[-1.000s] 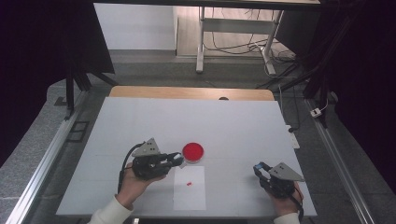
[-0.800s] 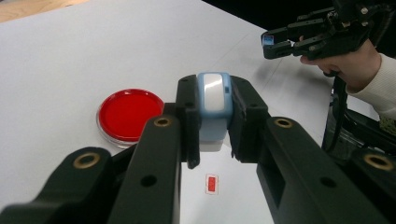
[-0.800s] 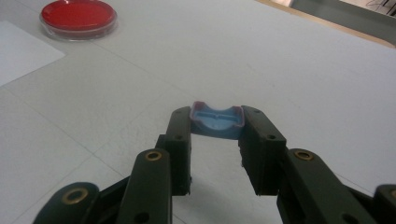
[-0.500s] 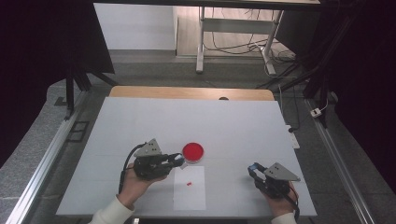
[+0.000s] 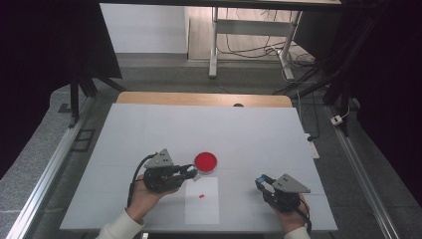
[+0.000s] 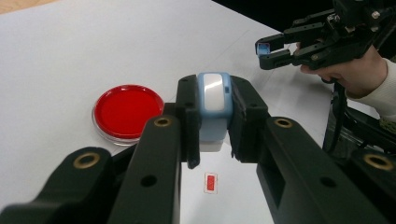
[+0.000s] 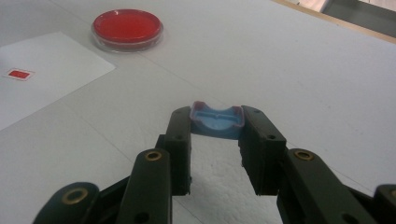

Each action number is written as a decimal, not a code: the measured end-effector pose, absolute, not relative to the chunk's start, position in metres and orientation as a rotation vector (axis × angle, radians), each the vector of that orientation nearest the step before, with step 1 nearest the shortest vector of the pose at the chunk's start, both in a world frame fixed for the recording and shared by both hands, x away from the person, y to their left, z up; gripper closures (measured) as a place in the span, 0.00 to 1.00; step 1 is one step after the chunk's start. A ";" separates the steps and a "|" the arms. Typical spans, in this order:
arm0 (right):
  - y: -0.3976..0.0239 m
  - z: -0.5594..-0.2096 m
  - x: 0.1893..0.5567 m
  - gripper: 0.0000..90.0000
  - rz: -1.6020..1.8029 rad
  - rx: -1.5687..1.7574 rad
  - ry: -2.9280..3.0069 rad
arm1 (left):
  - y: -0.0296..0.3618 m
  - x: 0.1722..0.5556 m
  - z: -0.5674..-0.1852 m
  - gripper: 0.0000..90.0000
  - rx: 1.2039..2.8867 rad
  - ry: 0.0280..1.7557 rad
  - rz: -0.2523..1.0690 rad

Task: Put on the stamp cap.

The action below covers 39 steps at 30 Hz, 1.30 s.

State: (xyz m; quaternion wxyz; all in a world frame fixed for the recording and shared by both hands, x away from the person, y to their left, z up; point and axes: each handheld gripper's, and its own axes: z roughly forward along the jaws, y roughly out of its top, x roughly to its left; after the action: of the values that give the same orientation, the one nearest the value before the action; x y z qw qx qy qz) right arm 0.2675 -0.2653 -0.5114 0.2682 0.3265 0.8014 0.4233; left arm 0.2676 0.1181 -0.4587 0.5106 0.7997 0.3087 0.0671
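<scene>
Clearly each hand has something small pinched between its jaws. Seen from the left gripper view, the left gripper [image 6: 212, 123] is clenched on a pale blue, rounded plastic block with a glossy white top face [image 6: 213, 105], held upright just above the white table [image 5: 149, 129], close beside the shallow round clear dish filled with red [image 6: 127, 111] and over the white paper sheet [image 5: 202, 201] that bears a small red rectangle mark [image 6: 211, 182]. Over on the other side, the right gripper [image 7: 215, 126] grasps a pale blue plastic cap-like piece with a hollow inside and a pinkish rim [image 7: 217, 121] at the very tips of its jaws, well apart from the dish and the sheet, low over bare table.

Both blue pieces look like light, rigid moulded plastic, so weight should be no trouble; the smooth, glossy faces are likely slippery, though, and the hollow piece is thin-walled and might flex or pop out if squeezed hard. Flat opposite sides give the surest purchase, which is where the jaws sit now. With so shallow a bite on the hollow piece, any twist when bringing the two parts together could lever it loose
</scene>
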 end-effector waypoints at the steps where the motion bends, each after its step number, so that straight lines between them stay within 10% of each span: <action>1: -0.264 -0.512 0.268 0.72 1.139 0.878 2.165 | 0.118 0.268 -0.459 0.84 1.926 0.742 0.162; 39: -0.201 -0.518 0.263 0.72 1.172 0.748 2.253 | 0.115 0.266 -0.459 0.84 1.922 0.735 0.163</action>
State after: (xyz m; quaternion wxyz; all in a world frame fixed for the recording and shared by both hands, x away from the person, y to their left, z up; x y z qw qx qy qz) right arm 0.2632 -0.2015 -0.5182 0.2444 0.2741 0.8252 0.4291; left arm 0.2659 0.1146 -0.4587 0.5130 0.7993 0.3055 0.0680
